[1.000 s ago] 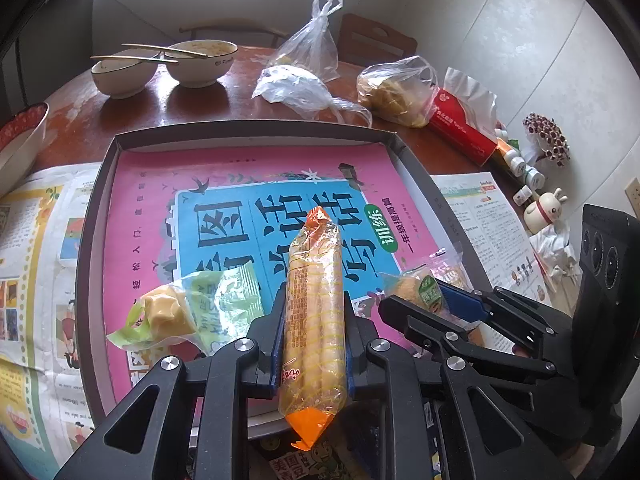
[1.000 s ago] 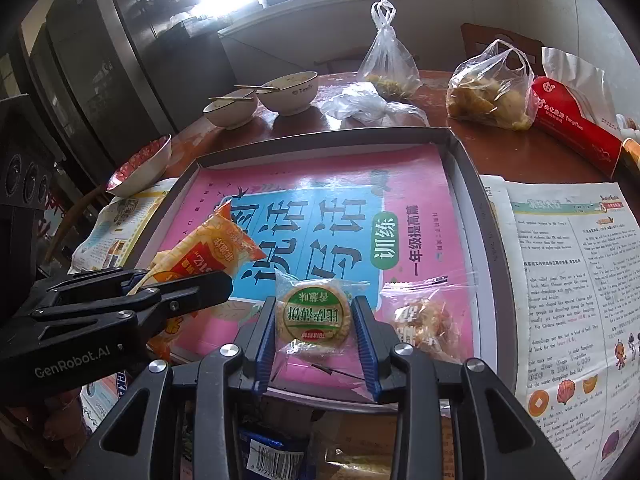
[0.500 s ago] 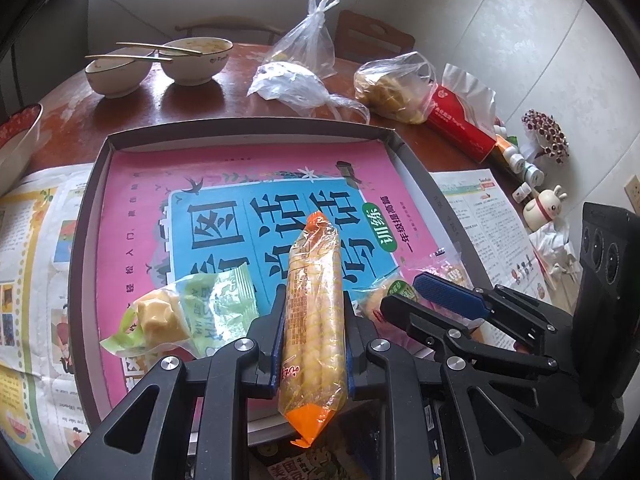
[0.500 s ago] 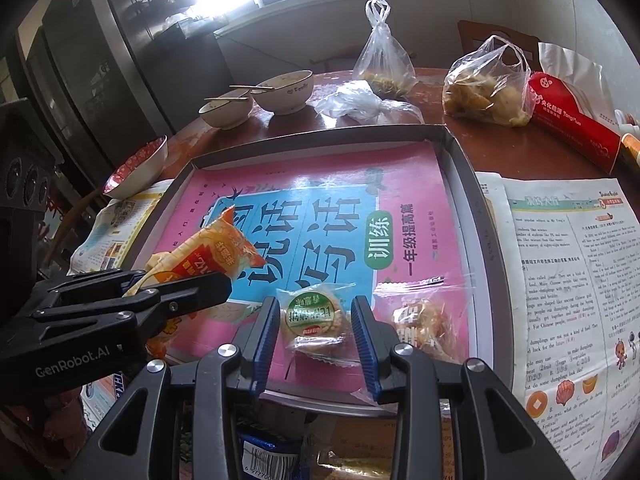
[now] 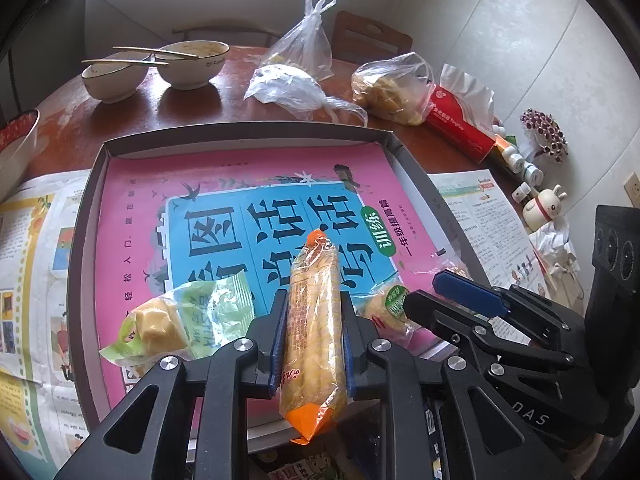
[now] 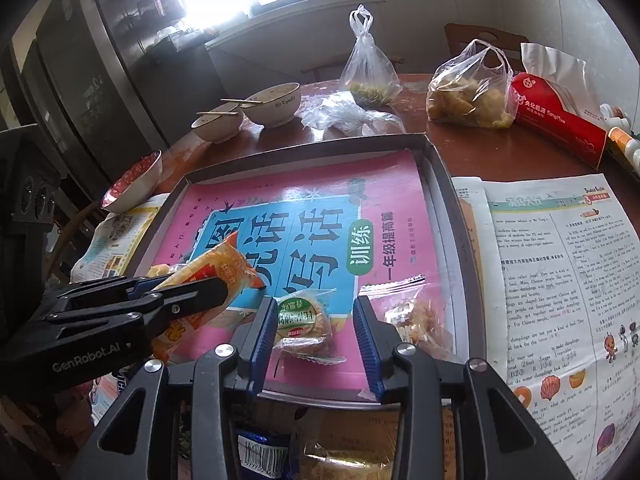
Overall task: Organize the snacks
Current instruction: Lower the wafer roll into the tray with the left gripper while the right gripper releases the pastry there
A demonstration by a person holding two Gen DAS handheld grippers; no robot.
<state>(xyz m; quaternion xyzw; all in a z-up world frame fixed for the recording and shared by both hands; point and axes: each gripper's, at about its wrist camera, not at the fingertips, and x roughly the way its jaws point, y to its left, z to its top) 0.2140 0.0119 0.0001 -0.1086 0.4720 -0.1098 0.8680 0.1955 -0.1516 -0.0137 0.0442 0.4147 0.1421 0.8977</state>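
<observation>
A grey tray [image 5: 240, 130] [image 6: 444, 184], lined with a pink and blue booklet, lies on the table. Over its near edge my left gripper [image 5: 313, 304] [image 6: 200, 286] is shut on a long orange-yellow snack packet [image 5: 314, 320] [image 6: 224, 268]. A green packet [image 5: 180, 320] lies in the tray to its left. My right gripper [image 6: 314, 340] [image 5: 422, 290] is open. A round cake with a green label [image 6: 304, 320] [image 5: 390, 308] lies on the tray between its blue pads, with a gap on the right side. A clear packet of brown snack [image 6: 416, 316] lies just right of it.
Behind the tray stand two bowls with chopsticks [image 5: 192, 64], tied plastic bags [image 5: 304, 48] [image 6: 468, 96] and a red tissue pack [image 5: 460, 124]. Printed sheets [image 6: 552, 280] flank the tray. A red-patterned bowl [image 6: 132, 184] sits at the left. More packets lie below the tray's near edge.
The round cake, held up between the right pads a second ago, now lies on the tray with the pads apart from it. The left gripper kept still with its packet.
</observation>
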